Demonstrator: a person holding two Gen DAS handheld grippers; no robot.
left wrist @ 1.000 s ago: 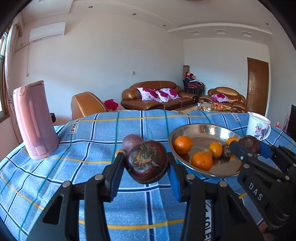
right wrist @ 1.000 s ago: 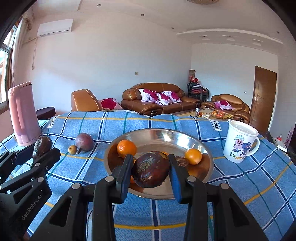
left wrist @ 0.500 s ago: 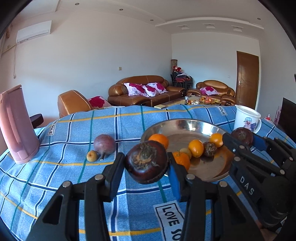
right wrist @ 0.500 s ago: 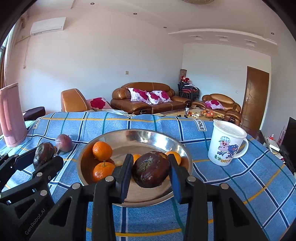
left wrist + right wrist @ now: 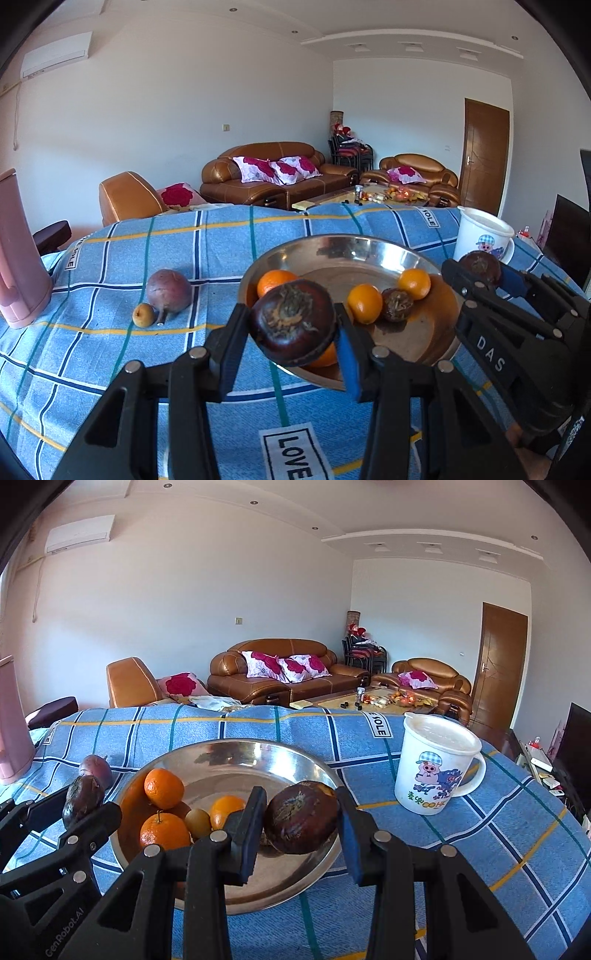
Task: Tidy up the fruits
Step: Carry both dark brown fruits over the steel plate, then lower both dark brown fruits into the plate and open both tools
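Each gripper carries one dark, wrinkled fruit. The left gripper (image 5: 293,338) is clamped on a dark fruit (image 5: 293,323) held above the near-left rim of the steel bowl (image 5: 354,245); the right gripper (image 5: 301,829) is clamped on a second dark fruit (image 5: 301,823) held over the bowl's near-right part.

The bowl already holds several oranges (image 5: 163,788), a small greenish fruit (image 5: 197,823) and another dark fruit (image 5: 397,304). A release from height could probably knock these about or bounce a fruit over the shallow rim. The left fruit hangs at the rim's edge, so letting go too soon would likely drop it onto the checked cloth (image 5: 110,258). The two grippers sit close together and might collide over the bowl.

A reddish fruit (image 5: 169,291) and a small yellow fruit (image 5: 143,315) wait on the cloth to the left, and a cartoon mug (image 5: 437,768) stands right of the bowl.

Compared with a second ago, both grippers have shifted rightward over the table, grips unchanged; the bowl now lies directly beyond the left gripper.
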